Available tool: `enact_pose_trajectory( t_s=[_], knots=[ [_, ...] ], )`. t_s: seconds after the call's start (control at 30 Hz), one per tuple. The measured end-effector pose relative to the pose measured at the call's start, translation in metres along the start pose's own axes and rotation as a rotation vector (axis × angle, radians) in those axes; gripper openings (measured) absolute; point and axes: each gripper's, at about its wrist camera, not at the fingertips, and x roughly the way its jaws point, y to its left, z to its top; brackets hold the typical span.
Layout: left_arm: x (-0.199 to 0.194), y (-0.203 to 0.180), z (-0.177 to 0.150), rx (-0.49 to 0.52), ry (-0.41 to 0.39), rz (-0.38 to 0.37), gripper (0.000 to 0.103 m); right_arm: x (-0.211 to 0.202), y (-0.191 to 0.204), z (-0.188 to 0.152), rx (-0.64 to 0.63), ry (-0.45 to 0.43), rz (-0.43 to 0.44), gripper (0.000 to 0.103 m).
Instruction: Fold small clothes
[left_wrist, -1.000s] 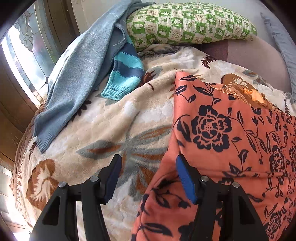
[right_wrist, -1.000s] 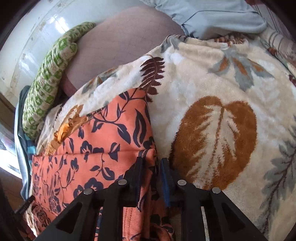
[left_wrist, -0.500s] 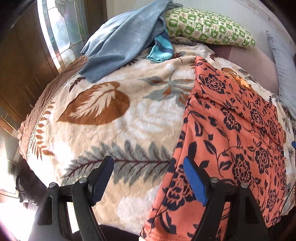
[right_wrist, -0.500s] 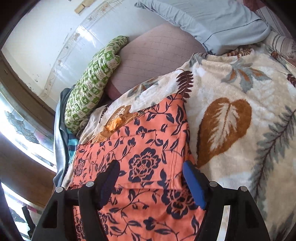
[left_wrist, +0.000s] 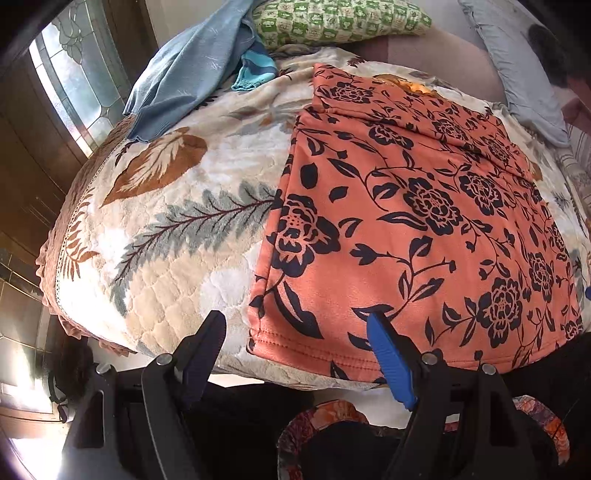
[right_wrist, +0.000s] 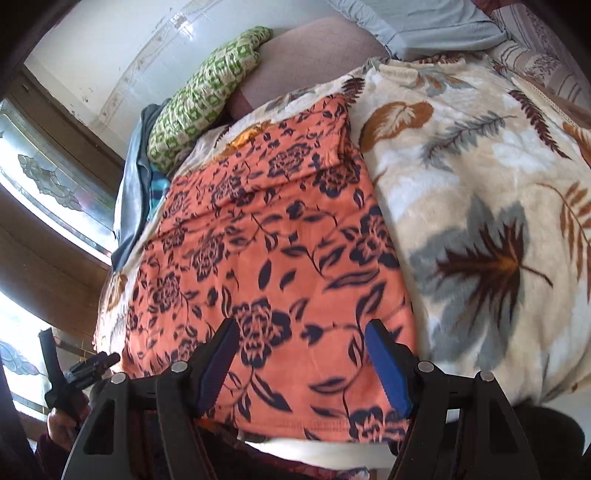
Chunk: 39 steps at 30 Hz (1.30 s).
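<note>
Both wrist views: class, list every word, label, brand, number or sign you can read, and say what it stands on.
None: no readable text in either view.
The green checked pillow carries small repeating motifs, too small to tell whether they are writing.
The orange floral garment shows only flowers.

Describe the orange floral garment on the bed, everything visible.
The orange floral garment is soft, fleecy-looking fabric printed with dark navy roses and vines. It lies flat on the leaf-patterned blanket, its far part folded over, its stitched hem at the near bed edge. Neither open gripper touches it.
</note>
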Motion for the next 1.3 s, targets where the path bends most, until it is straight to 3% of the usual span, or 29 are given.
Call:
enact_pose_trajectory(
  t_s=[0.2, 0.4, 0.93, 1.3],
  knots=[
    [0.006, 0.03, -0.004, -0.084, 0.05, -0.016, 0.079, -0.005, -0.031, -0.017, 0.105, 0.03, -0.05, 0.074],
    [0.016, 0.041, -0.013, -0.129, 0.099, 0.016, 0.079, -0.006, -0.044, -0.022, 0.143, 0.04, -0.123, 0.074],
    [0.018, 0.029, -0.013, -0.055, 0.017, 0.126, 0.079, 0.017, -0.044, -0.023, 0.161, 0.079, -0.152, 0.074],
    [0.022, 0.012, -0.014, 0.005, 0.001, 0.122, 0.079, 0.029, -0.046, -0.02, 0.16, 0.085, -0.139, 0.074]
  ],
)
